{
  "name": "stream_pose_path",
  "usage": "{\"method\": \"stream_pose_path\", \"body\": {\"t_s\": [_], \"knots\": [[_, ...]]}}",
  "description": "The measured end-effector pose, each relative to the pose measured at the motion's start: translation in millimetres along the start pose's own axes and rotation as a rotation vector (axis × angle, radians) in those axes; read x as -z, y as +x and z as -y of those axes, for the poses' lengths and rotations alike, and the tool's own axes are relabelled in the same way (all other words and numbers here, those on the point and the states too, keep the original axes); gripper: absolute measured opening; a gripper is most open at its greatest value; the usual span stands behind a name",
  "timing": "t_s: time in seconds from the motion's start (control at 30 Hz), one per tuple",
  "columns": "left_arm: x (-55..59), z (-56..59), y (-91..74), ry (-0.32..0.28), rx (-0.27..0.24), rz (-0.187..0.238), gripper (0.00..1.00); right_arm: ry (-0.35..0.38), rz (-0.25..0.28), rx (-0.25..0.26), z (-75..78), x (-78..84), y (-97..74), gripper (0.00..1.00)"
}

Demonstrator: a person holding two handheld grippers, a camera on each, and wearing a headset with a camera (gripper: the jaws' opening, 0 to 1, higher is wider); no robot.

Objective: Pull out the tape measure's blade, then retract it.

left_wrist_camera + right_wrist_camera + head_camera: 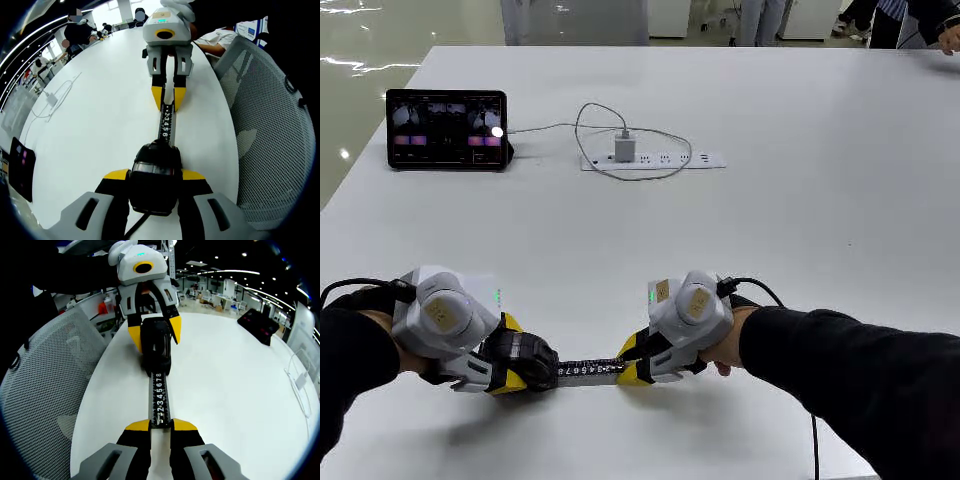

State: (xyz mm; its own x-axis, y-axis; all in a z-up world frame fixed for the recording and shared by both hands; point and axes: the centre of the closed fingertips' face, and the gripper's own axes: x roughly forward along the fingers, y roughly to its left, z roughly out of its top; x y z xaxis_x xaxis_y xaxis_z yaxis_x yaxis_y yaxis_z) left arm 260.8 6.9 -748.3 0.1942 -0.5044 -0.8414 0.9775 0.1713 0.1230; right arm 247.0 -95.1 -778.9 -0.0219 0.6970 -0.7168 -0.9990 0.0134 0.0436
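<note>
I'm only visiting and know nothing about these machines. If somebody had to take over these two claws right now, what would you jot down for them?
Left claw: shut on the tape measure case, held low over the white table.
Right claw: shut on the tip of the blade.
Done: the blade is drawn out a short way, with numerals up to about 8 showing between the claws.
Left: pull further if a longer draw is wanted, then feed the blade back into the case.

We see a black tape measure (156,175) near the front edge of the white table (720,250), its numbered blade (159,400) drawn out a short way, straight.
</note>
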Motion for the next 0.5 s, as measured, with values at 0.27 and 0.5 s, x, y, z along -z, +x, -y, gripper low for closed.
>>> {"method": "stream_pose_path", "body": {"t_s": [0.27,0.5], "knots": [[-0.6,0.7,-0.4,-0.003,-0.001,0.0,0.32,0.003,-0.001,-0.001,0.7,2.3,-2.8,0.1],[-1.0,1.1,-0.5,-0.002,-0.002,0.0,0.32,0.004,-0.003,-0.001,0.8,4.8,-5.9,0.1]]}}
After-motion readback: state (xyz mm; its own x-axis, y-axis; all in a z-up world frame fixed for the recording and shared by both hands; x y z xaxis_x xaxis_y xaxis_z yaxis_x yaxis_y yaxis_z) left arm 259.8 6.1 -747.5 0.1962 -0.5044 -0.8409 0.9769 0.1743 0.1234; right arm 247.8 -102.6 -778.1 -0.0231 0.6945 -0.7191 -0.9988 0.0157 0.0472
